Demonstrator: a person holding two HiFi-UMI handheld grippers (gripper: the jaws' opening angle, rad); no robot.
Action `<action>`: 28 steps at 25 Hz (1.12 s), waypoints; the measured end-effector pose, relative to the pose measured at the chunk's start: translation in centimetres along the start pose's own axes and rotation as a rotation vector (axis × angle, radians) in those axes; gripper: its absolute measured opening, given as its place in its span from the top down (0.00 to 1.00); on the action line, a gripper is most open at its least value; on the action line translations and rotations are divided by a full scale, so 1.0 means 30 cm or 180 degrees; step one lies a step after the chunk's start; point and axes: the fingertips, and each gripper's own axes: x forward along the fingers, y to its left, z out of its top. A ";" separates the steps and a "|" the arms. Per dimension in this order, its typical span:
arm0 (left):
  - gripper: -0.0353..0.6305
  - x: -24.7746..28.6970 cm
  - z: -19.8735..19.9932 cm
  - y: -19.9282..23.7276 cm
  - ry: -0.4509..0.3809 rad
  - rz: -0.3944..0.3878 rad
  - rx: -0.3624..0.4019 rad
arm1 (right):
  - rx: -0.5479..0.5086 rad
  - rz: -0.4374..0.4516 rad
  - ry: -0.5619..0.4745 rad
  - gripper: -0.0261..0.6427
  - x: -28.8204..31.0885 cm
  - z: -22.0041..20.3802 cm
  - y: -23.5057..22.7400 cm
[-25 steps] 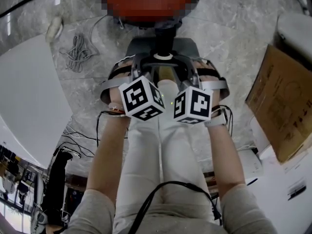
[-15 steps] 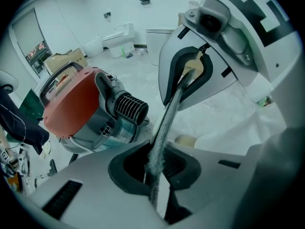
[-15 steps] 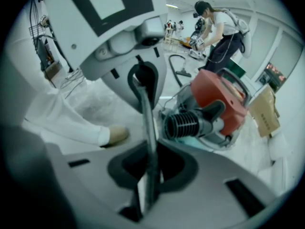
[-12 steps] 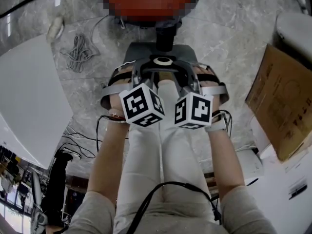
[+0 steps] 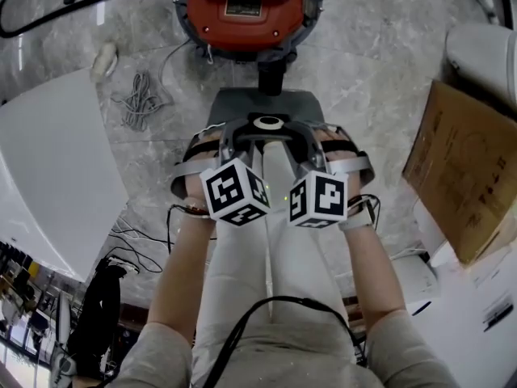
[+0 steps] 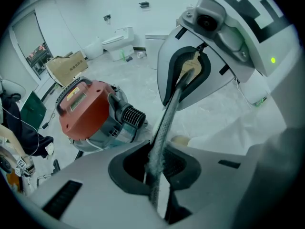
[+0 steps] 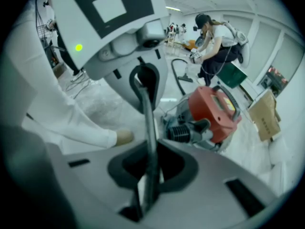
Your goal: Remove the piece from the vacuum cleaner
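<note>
lift of grey piece (image 5: 266, 103): over the last second my left hand-held gripper (image 6: 155, 175) and right hand-held gripper (image 7: 147, 175) have risen together, each pinching its thin edge, carrying it up in front of the red vacuum cleaner (image 5: 242, 10). removal looks nearly done. from the head view its black neck (image 5: 272, 75) overlaps the cleaner, so contact there is unclear; the cleaner's ribbed port (image 6: 129, 118) looks bare.

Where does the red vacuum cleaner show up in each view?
Head view: vacuum cleaner at top centre, on the floor.
Left gripper view: vacuum cleaner left of centre.
Right gripper view: vacuum cleaner right of centre.
Shared landmark: cardboard box, at right in the head view, upper left in the left gripper view, far right in the right gripper view.
</note>
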 end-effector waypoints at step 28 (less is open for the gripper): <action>0.86 -0.653 0.182 -0.019 -0.0335 0.0250 -0.0136 | -0.0129 -0.0114 -0.0291 0.90 -0.625 0.279 -0.031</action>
